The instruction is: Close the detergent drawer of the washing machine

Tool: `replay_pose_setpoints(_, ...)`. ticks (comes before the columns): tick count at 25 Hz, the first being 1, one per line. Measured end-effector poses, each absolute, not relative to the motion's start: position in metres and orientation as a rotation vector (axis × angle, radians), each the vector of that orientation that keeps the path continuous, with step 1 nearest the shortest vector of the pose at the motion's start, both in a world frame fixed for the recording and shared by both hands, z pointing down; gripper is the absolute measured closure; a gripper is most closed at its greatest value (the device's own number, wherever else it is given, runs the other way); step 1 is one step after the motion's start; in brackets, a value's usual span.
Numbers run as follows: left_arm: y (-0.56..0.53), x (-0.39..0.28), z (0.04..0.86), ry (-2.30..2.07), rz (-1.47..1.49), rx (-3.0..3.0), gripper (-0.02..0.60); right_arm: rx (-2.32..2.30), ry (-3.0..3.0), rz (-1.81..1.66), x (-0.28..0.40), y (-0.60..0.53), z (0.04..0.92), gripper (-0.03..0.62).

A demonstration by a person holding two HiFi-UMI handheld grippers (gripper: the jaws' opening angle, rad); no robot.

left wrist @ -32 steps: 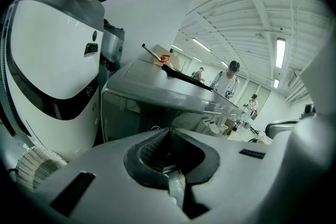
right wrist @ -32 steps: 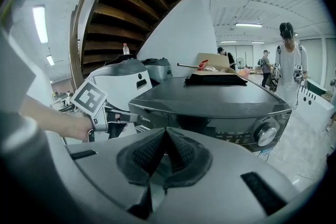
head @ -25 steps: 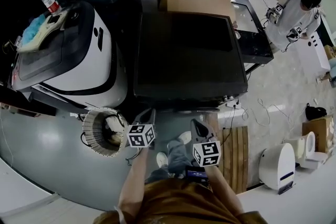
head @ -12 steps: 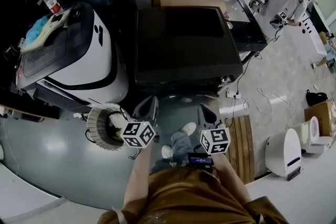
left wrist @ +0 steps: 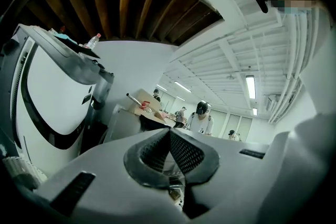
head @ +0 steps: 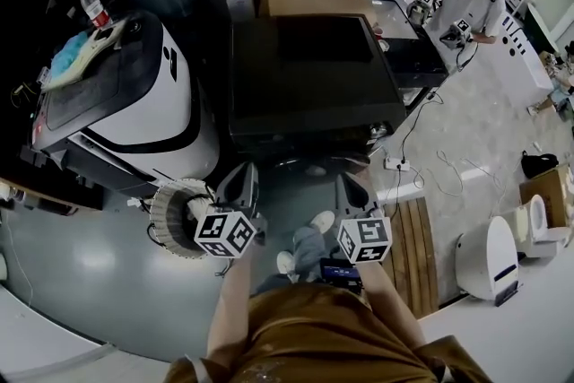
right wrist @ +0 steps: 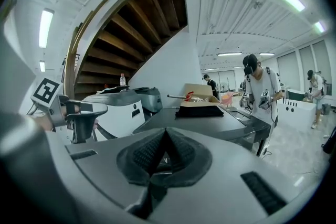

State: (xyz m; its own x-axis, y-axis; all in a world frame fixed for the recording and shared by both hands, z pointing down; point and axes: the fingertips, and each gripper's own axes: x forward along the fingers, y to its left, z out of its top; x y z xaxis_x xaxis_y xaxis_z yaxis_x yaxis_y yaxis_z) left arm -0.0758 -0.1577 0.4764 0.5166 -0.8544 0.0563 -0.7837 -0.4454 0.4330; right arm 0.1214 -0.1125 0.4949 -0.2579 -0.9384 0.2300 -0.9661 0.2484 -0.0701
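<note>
Your left tool (head: pixel 240 179) and right tool (head: pixel 350 190) are both pressed together, empty, near the washer (head: pixel 309 72) at 12 o'clock; drawer unseen, likely under its front edge, so locate it, then push squarely with one closed tip.

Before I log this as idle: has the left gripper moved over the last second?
Yes. The left gripper shifted left: its cube now overlaps the round basket's rim, previously just beside it.

Head view steeply downward; gripper views low, level; cardboard box (head: pixel 309 0) in all.
</note>
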Motion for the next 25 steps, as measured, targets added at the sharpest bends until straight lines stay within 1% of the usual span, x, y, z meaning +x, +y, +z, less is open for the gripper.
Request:
replay_pose_setpoints(12, -0.147, -0.075, 0.472, -1.37, -0.188, 2.393, 0.558, 1.764, -2.406, 0.26, 0.111, -0.1, 0.492, 0.583)
replay_pose_setpoints(18, -0.146, -0.066, 0.476, -1.352, -0.169, 2.401, 0.558, 1.775, -2.392, 0.29, 0.118, -0.096, 0.499, 0.584)
replay_pose_setpoints(25, -0.152, -0.073, 0.488, -1.364, -0.171, 2.347, 0.558, 1.767, -2.393, 0.296, 0.118, -0.101, 0.501, 0.583)
